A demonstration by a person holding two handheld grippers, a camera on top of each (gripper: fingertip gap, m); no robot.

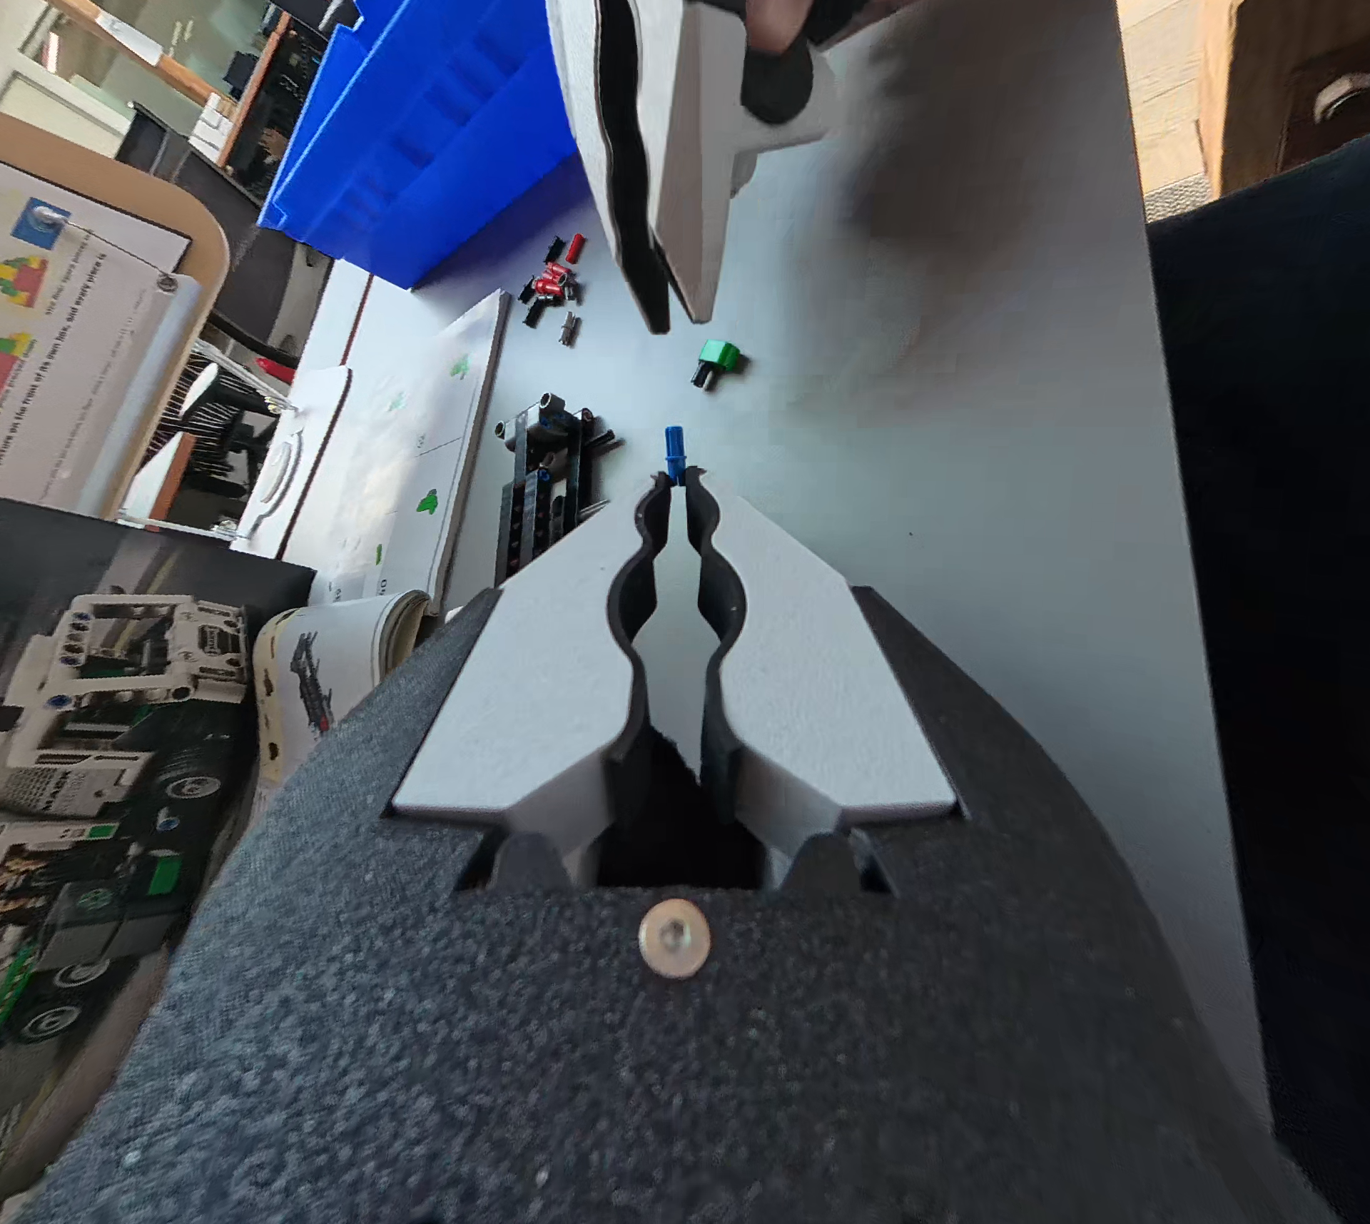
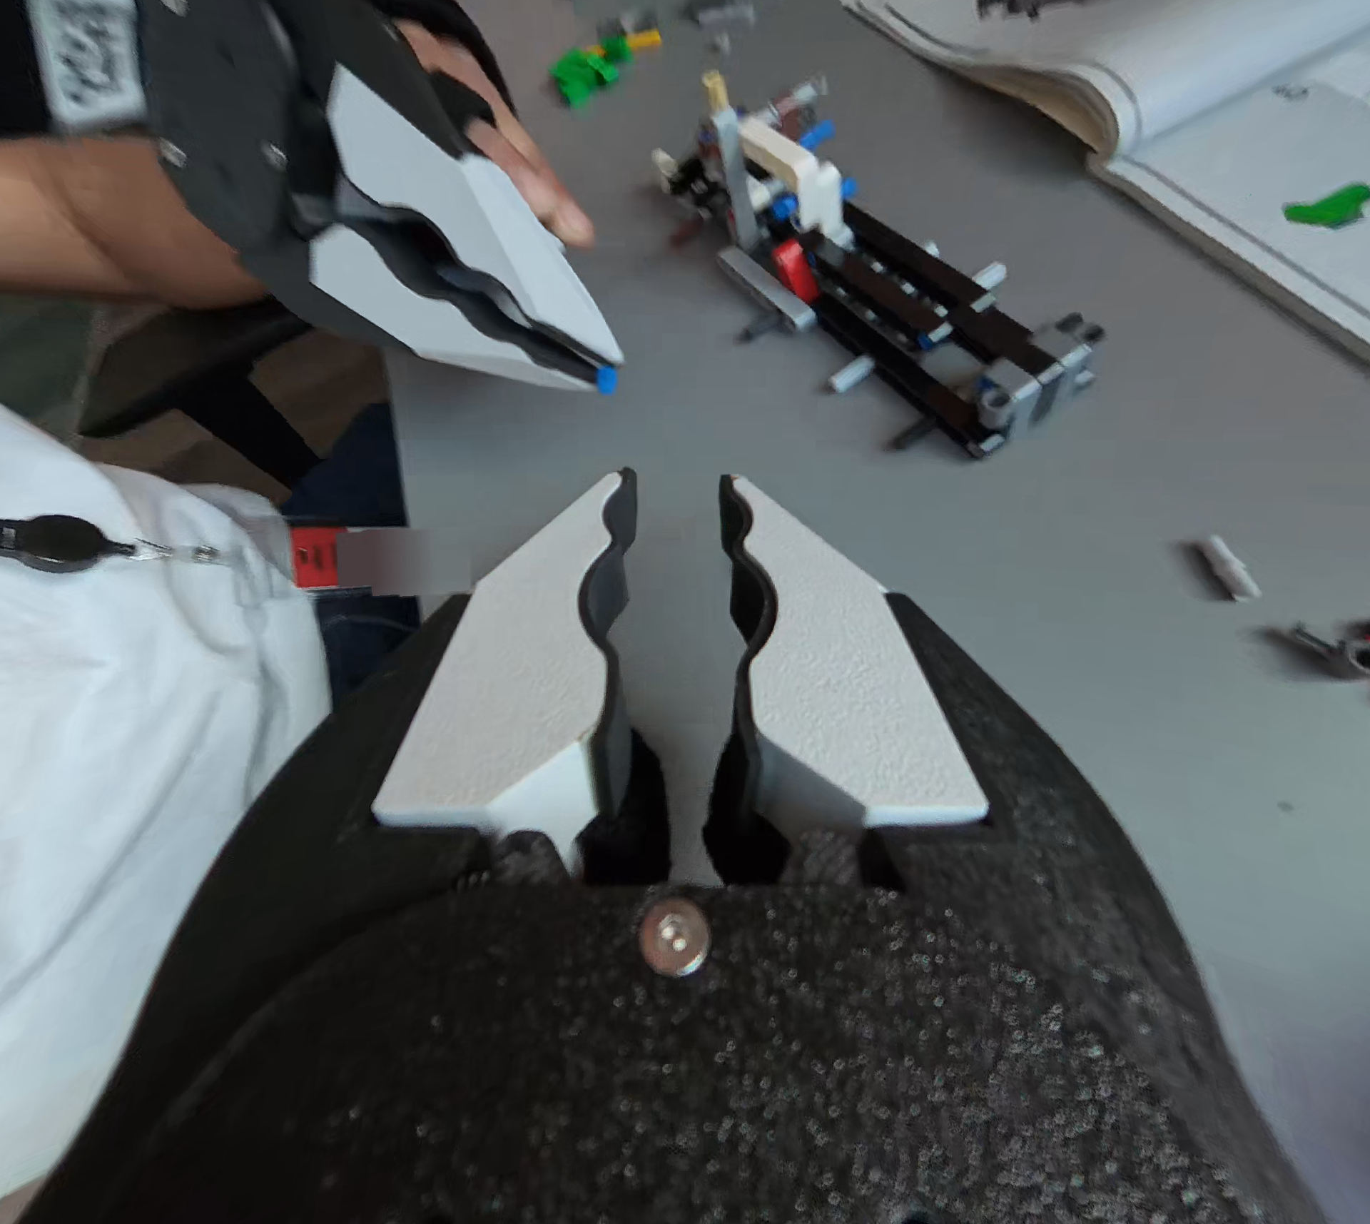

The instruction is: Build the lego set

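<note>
Blue pin (image 1: 673,451) pinched upright; long, possibly half-built black chassis (image 2: 901,298) flat nearby.

Left gripper (image 1: 676,475) pinching a blue pin (image 1: 673,447) at its fingertips above the grey table (image 1: 964,521). Green piece (image 1: 717,361) at one o'clock; partly built chassis (image 1: 545,484) at nine o'clock; right gripper (image 1: 671,317) at twelve o'clock.

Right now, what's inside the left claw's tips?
A small blue peg, pinched at the very tips of the left claw. Most of it pokes out in front; the end between the black pads is hidden. The right claw holds nothing.
</note>
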